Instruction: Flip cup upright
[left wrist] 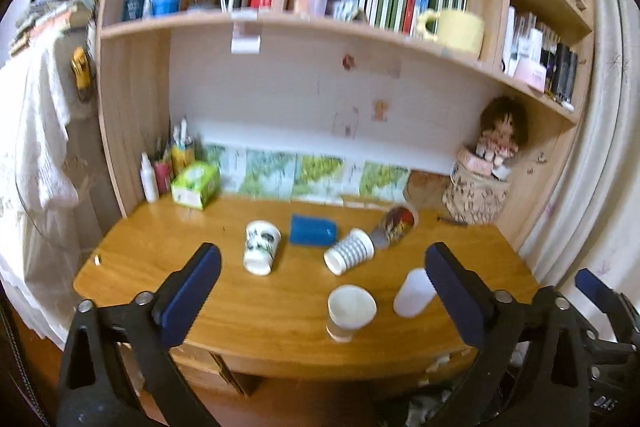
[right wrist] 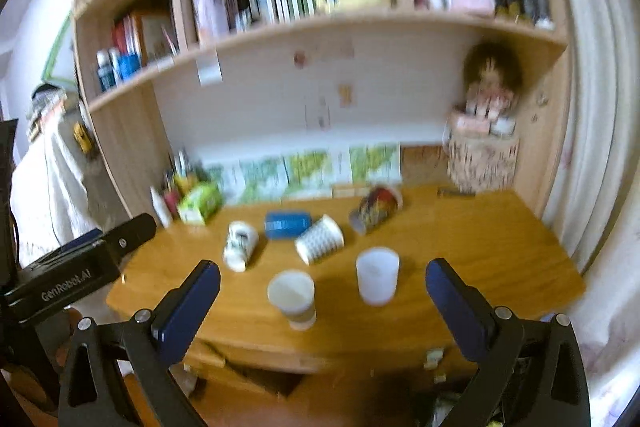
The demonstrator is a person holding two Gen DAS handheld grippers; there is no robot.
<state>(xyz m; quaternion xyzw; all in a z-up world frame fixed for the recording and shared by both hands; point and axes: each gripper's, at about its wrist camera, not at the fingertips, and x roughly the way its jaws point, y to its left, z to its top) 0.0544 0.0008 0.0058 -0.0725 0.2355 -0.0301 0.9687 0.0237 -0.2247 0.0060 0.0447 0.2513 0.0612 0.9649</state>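
Blue cup; white cup with grey ribbed stripes; white cup with dark green print; red-yellow printed cup; translucent white cup; honey-brown wooden desk; green tissue box.

Wooden desk carries six cups: white printed cup, blue cup, striped cup and colourful cup on their sides; paper cup and translucent cup upright; green box back-left.

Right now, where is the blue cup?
The blue cup lies on its side toward the back of the desk, between the white printed cup on its left and the striped cup on its right.
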